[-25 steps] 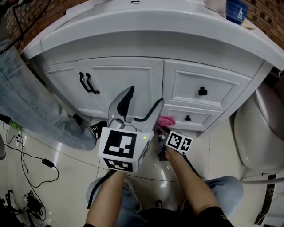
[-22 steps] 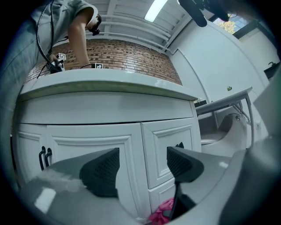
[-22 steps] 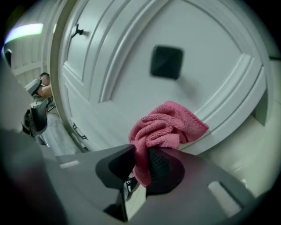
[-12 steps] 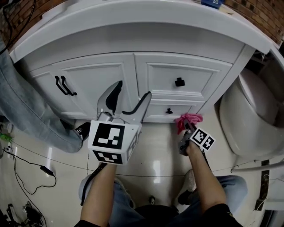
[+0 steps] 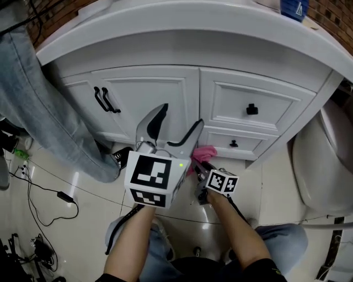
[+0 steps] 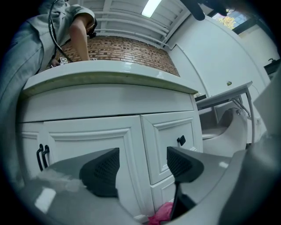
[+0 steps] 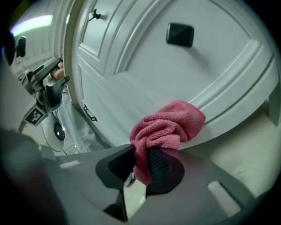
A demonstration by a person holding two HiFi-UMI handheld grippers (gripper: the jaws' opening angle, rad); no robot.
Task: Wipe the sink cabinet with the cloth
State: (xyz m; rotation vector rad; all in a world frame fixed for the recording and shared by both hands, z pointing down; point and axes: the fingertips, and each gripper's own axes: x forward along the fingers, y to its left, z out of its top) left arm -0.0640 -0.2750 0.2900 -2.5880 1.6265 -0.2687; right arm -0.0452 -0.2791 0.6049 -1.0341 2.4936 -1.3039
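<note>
The white sink cabinet (image 5: 165, 99) fills the head view, with two black door handles (image 5: 103, 100) at left and two drawers with black knobs (image 5: 251, 109) at right. My right gripper (image 5: 197, 160) is shut on a pink cloth (image 5: 205, 152), and the cloth (image 7: 169, 125) presses against the lower drawer's bottom edge (image 7: 228, 114). In front of the cabinet door hangs my left gripper (image 5: 175, 121), open and empty, apart from the door. Its two black pads (image 6: 102, 171) frame the door and upper drawer (image 6: 171, 140), with the pink cloth (image 6: 161, 213) low between them.
A person in jeans (image 5: 38, 104) stands at the cabinet's left. A white toilet (image 5: 325, 160) sits at the right. Black cables (image 5: 44, 204) lie on the tiled floor (image 5: 77, 220) at left. A blue cup (image 5: 293, 11) stands on the countertop.
My right gripper carried the pink cloth from the cabinet's right end back left along the bottom edge, under the lower drawer. The left gripper stayed open in front of the door.
</note>
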